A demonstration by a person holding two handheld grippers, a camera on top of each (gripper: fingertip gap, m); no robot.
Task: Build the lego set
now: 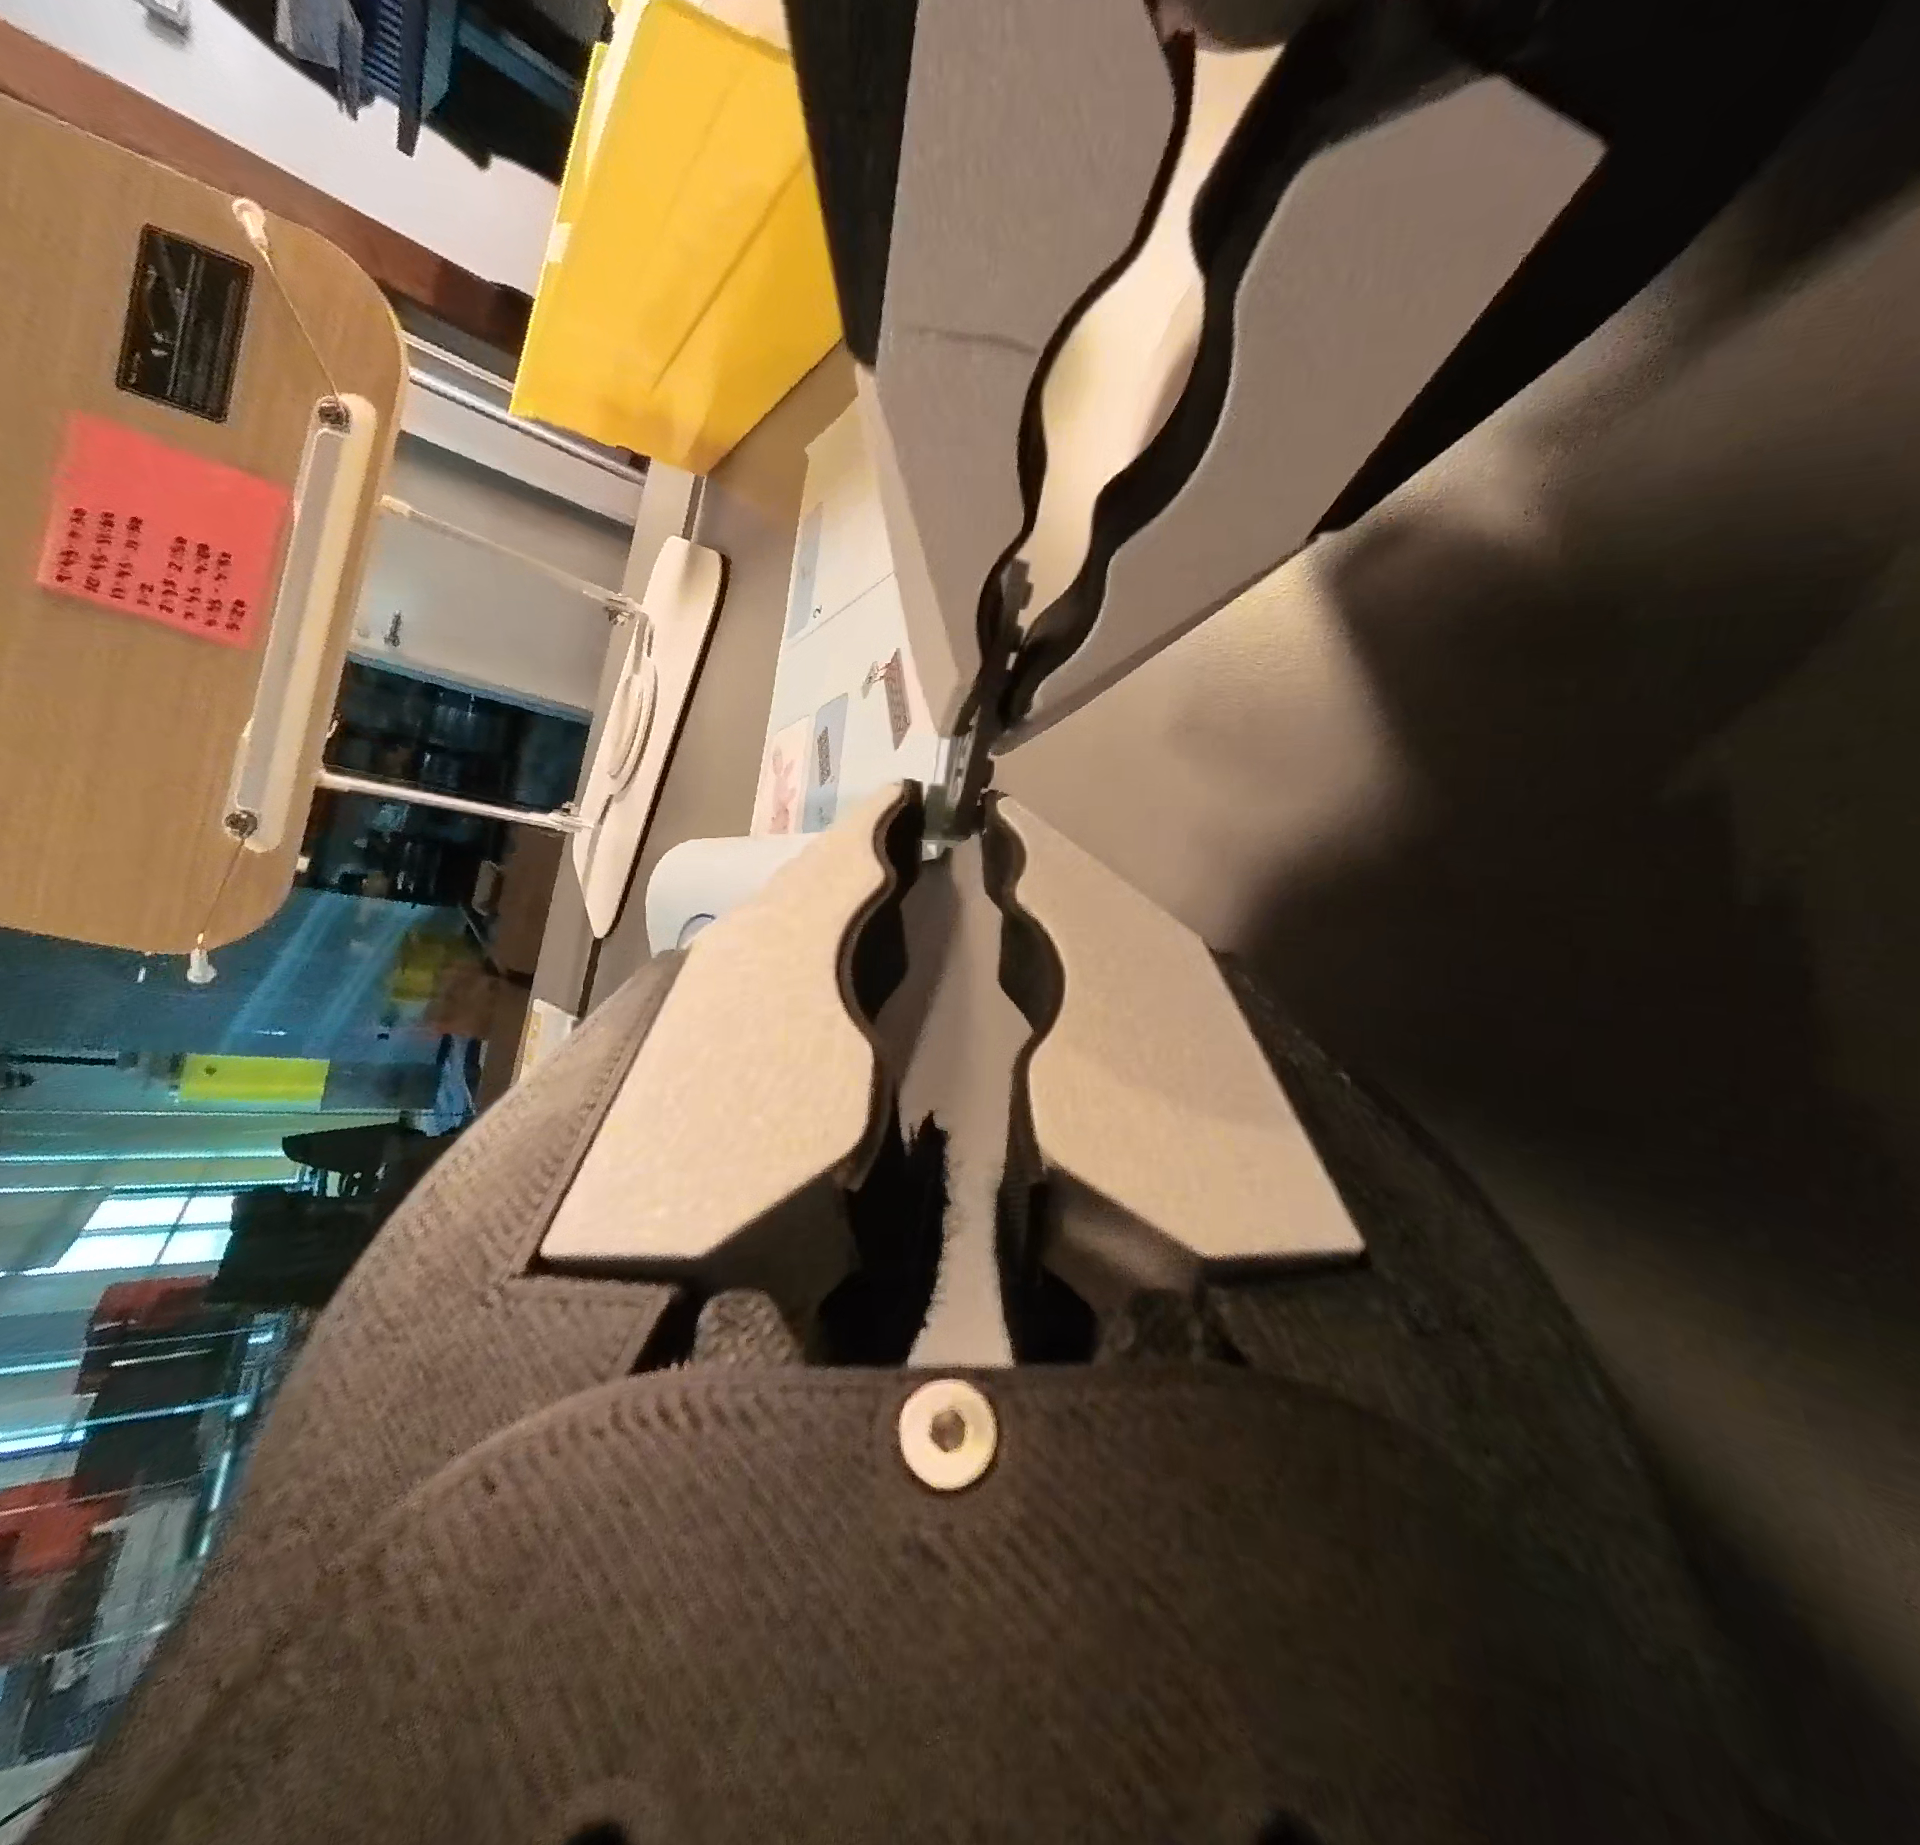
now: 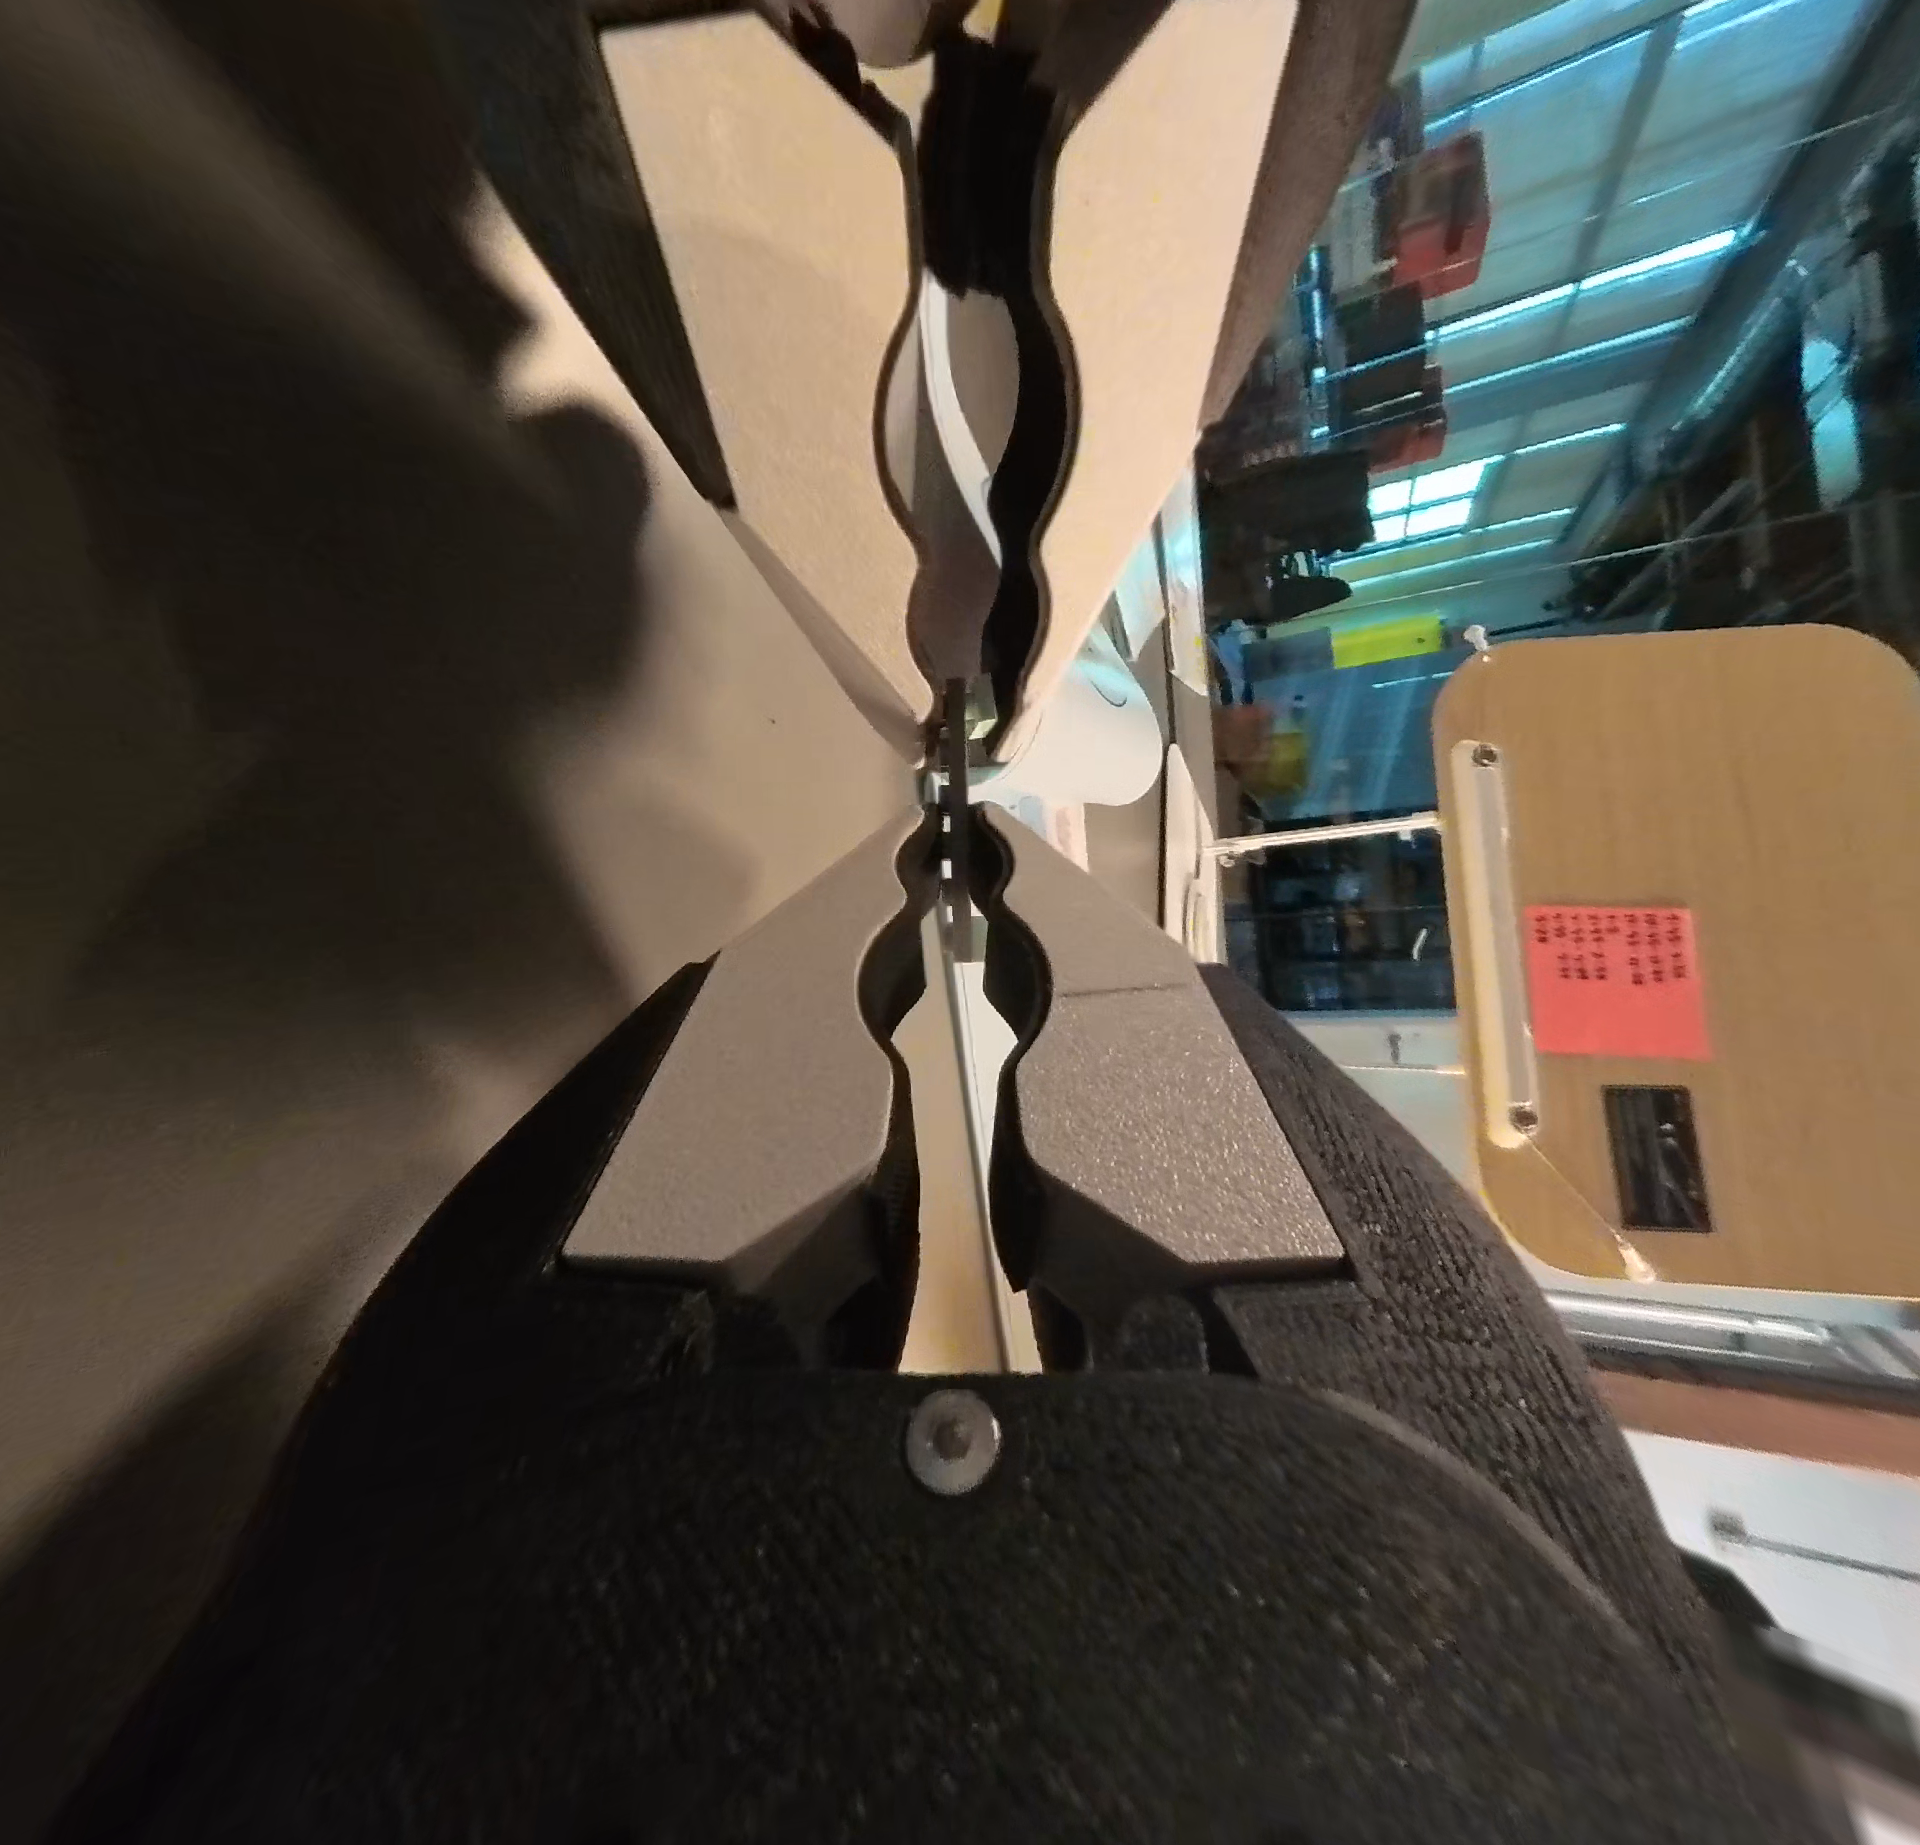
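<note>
A small flat black strip with a metallic grey block on it (image 1: 961,777) was held between the two grippers, whose tips met nose to nose. In the left wrist view the left gripper (image 1: 954,808) was seen with its fingers (image 1: 790,974) drawn close and clamped on the near end of that piece, the metallic part lying against the finger at 9 o'clock. The right gripper (image 1: 1003,689) came in from 1 o'clock, its wavy black pads closed on the far end of the same strip.

In the right wrist view the right gripper (image 2: 954,839) was shown with its fingers (image 2: 821,1047) nearly together, the thin black strip (image 2: 954,850) pinched edge-on between the pads. The left gripper (image 2: 961,715) was seen opposite, reaching down from 12 o'clock and gripping the strip's other end together with the small metallic block.

Behind the piece a pale tabletop (image 1: 842,642) was visible, with several small cards (image 1: 821,756) lying on it at 10 o'clock from the tips. A white rounded object (image 1: 707,881) stood just beside the left gripper at 9 o'clock. Farther off, a yellow sheet (image 1: 686,237) was seen at 11 o'clock, and a wooden board (image 1: 156,548) bearing a pink note (image 1: 156,528) and a black label (image 1: 185,325) was placed well apart at 9 o'clock. Glass panes (image 2: 1662,185) were seen in the background.
</note>
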